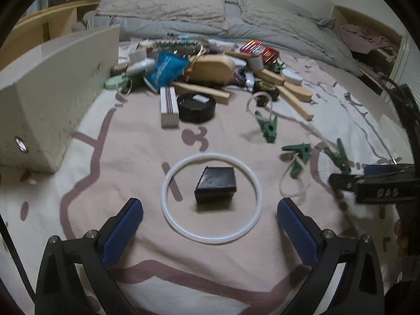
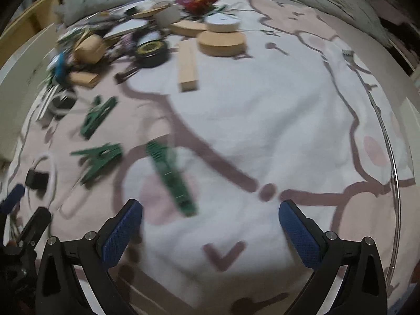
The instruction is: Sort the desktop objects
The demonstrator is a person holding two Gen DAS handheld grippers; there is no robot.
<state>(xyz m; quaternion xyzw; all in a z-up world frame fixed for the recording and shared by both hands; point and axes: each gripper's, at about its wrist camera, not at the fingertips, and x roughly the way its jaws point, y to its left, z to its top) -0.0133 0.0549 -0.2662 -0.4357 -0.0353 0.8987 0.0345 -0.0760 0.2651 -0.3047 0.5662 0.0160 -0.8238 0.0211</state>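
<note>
My left gripper [image 1: 210, 216] is open and empty just above the pink-and-white blanket [image 1: 131, 157]. Right in front of it a small black box [image 1: 215, 184] lies inside a white ring [image 1: 211, 198]. My right gripper [image 2: 210, 216] is open and empty; a green clothes peg [image 2: 172, 177] lies just ahead of its left finger. Two more green pegs [image 2: 101, 157] [image 2: 98, 116] lie further left. The right gripper's fingers also show at the right edge of the left wrist view [image 1: 367, 183]. The right wrist view is blurred.
A pile of mixed items [image 1: 204, 68] lies at the back: wooden blocks, a blue pouch, a black round tin [image 1: 196, 107], a red box. A beige box [image 1: 52, 92] stands on the left. Green pegs [image 1: 267, 127] [image 1: 299, 156] with white cord lie on the right. Grey bedding [image 1: 236, 29] lies behind.
</note>
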